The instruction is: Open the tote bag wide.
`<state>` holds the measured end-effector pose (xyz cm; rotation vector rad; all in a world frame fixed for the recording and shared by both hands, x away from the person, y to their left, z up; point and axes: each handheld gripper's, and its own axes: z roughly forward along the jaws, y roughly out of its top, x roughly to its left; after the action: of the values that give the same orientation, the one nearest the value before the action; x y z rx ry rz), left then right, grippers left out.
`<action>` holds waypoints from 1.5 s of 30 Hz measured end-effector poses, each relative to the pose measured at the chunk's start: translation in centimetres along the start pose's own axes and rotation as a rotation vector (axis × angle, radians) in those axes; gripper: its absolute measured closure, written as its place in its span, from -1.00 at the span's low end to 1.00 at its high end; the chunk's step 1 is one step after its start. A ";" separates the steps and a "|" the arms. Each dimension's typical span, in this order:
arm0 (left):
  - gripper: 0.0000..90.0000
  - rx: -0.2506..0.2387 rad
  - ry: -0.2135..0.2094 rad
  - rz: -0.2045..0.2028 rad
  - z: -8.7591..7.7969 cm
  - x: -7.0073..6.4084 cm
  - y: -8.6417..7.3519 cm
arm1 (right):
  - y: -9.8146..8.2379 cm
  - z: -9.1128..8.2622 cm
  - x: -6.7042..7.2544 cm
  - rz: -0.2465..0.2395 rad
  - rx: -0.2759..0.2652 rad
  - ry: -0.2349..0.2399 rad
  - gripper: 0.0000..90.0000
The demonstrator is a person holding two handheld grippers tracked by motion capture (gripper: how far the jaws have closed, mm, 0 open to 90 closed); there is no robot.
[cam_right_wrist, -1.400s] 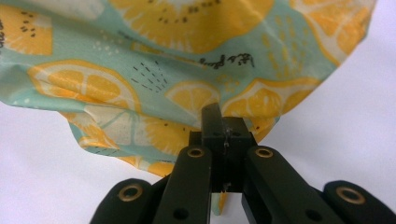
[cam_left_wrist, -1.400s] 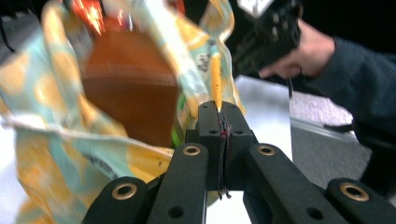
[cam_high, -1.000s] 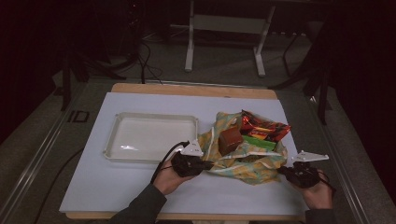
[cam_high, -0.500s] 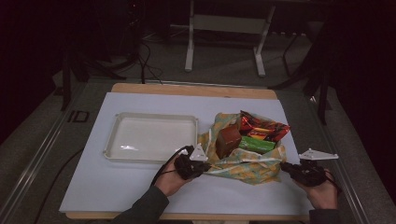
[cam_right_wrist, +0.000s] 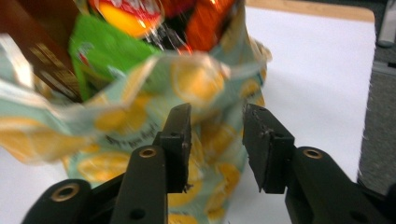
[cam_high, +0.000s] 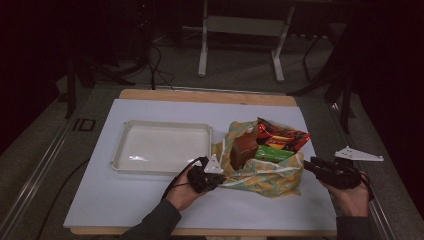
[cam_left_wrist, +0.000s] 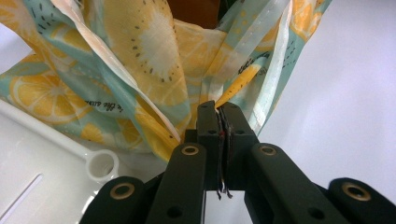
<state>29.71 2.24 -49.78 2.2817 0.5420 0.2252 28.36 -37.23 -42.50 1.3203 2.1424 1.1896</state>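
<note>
While the left tongs (cam_left_wrist: 219, 116) were pinched tight on an edge of the lemon bag (cam_high: 260, 175), the job looked like it had only just begun. It seemed the job was to get the snacks out of the bag, and none had come out yet.

On the left side of the bench (cam_high: 150, 210) sat a white tray (cam_high: 165, 125). It had nothing in it. It lay just beside the bag.

Next came the left tongs near the front left corner of the bag, with the cloth squeezed between the jaws. The bag's mouth was open at the top.

Inside the bag stood a brown box (cam_high: 244, 150). Beside it lay a green packet (cam_high: 272, 153), and behind that a red and orange packet (cam_high: 282, 137) poked out over the far rim. All three were inside the bag.

On the right, the right tongs (cam_right_wrist: 215, 140) had their jaws apart and held nothing. They were very near the right side of the bag, maybe ready to grab it.

So I think the snacks had not yet been lifted out, and the tray was waiting for them.
</note>
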 end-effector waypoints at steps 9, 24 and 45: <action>0.91 0.001 0.004 0.003 0.1 -0.1 0.0 | 1.2 1.6 0.3 0.054 0.022 0.034 0.02; 0.93 0.019 0.020 0.021 0.3 -0.4 0.0 | -1.0 3.3 0.5 0.011 0.132 0.071 1.00; 0.68 0.033 0.021 0.016 0.8 -0.6 0.0 | -4.8 5.4 0.9 -0.012 0.272 0.039 1.00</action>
<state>29.47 1.49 -50.38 2.3184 0.5425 0.2504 28.79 -34.98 -49.42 1.3997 2.4027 0.9510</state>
